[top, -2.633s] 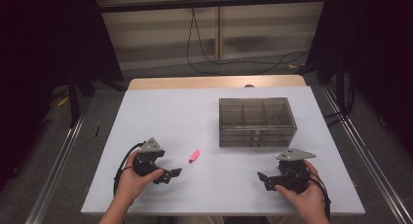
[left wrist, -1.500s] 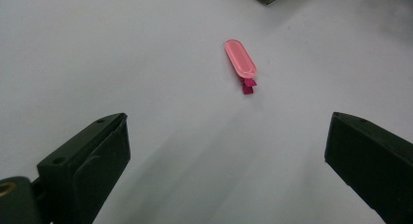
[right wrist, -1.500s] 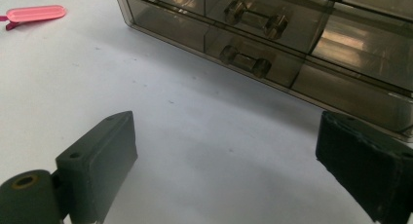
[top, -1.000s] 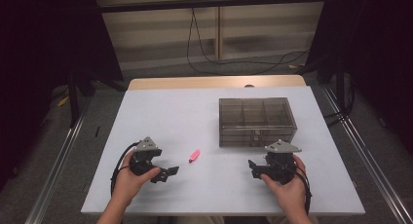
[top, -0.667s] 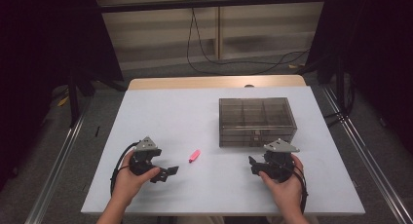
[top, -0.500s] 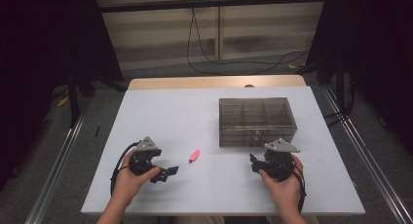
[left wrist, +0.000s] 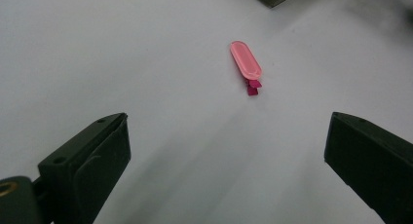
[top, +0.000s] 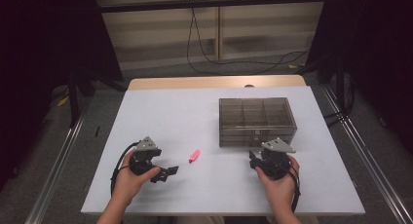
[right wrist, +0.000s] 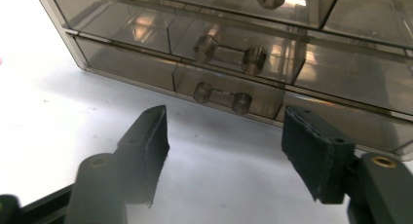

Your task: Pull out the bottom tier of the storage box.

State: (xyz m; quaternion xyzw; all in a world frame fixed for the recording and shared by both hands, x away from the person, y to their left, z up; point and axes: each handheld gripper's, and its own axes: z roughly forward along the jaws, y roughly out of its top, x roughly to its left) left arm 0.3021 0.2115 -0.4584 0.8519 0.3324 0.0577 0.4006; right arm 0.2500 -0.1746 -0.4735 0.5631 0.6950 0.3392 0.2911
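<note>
Right tongs [right wrist: 224, 151] spread wide, empty, aimed at front of smoked drawer box [top: 256, 121], jaws level with bottom drawer handle [right wrist: 222, 97]. Left tongs [left wrist: 226, 170] also spread, empty, pointed at pink clip [left wrist: 246, 65] lying flat on white surface [top: 195, 112], well apart from jaw tips. In high view, clip [top: 194, 156] between left tongs [top: 165, 173] and right tongs [top: 254, 158], box just beyond right ones.

Step in hand, likely: grab bottom drawer handle and pull open, clip probably going in after.

To do well:
- Centre handle bar between jaws before closing; currently sits slightly left of midline in right gripper view, so nudge left.
- Advance straight until pads pass the two round posts, then close on bar, not on posts.
- Pull level along drawer's slide line; tilting risks jamming or dragging the whole light box.
- Watch middle handle [right wrist: 230, 53] just above; keep jaws low.
- Left tongs: come down over clip's long sides, pinch across narrow width.
</note>
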